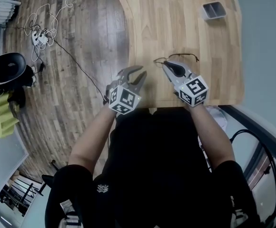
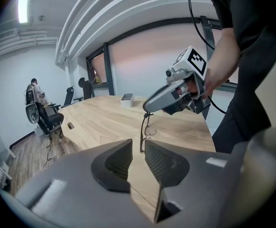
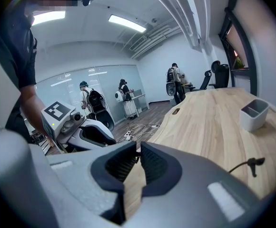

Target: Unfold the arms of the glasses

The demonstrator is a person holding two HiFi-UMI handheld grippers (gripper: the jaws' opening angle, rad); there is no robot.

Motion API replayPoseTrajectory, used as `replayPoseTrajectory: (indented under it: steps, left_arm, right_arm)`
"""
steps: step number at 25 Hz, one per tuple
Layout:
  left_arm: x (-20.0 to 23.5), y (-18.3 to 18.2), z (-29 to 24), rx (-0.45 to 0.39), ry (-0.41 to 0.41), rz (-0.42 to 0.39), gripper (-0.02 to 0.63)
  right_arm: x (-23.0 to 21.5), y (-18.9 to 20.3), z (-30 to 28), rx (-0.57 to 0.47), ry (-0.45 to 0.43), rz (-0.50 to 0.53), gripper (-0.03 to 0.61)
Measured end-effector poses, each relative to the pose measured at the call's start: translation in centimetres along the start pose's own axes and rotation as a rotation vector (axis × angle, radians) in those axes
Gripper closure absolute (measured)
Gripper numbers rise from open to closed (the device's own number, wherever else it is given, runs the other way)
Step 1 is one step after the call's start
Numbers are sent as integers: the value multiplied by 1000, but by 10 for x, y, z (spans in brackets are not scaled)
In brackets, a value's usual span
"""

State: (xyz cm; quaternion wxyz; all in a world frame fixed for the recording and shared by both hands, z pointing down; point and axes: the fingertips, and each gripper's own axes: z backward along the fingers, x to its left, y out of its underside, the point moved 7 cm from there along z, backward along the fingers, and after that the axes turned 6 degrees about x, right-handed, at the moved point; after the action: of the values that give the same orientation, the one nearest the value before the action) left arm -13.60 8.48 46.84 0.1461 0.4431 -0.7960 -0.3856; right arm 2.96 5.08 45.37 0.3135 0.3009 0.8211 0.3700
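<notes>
Right now, your right gripper (image 3: 138, 151) is closed on the glasses (image 2: 148, 130). Its two jaws sit almost together, and a thin dark bit of the glasses is pinched between them. In the left gripper view, one thin arm of the glasses hangs down from the tip of the right gripper, with a round lens just beside it. In the right gripper view, the end of another thin arm pokes out low on the right.

Your left gripper (image 2: 138, 148) is open. There is a small gap between its jaws, and you can see the wood through it. Nothing is pinched there. It points at the glasses from the left side. From the head view, its tips are near the glasses but not touching them.

The glasses are over the wooden surface (image 1: 176, 23), close to the front edge where you stand. You cannot tell if they rest on the wood or hang just above it.

A small grey box (image 1: 213, 9) stands on the far side of the surface, well apart from the glasses. To your left is a wooden floor (image 1: 81, 46) with white cables (image 1: 42, 34) lying on it, and a black chair (image 1: 8, 66) is near them. In the right gripper view, a few people stand far back in the room.
</notes>
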Motion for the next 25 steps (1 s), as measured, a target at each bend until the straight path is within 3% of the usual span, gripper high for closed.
replayPoseTrajectory:
  steps: [25]
  left_arm:
    - [-1, 21, 19, -30, -24, 41, 526]
  right_arm:
    - [38, -4, -11, 35, -31, 53, 549]
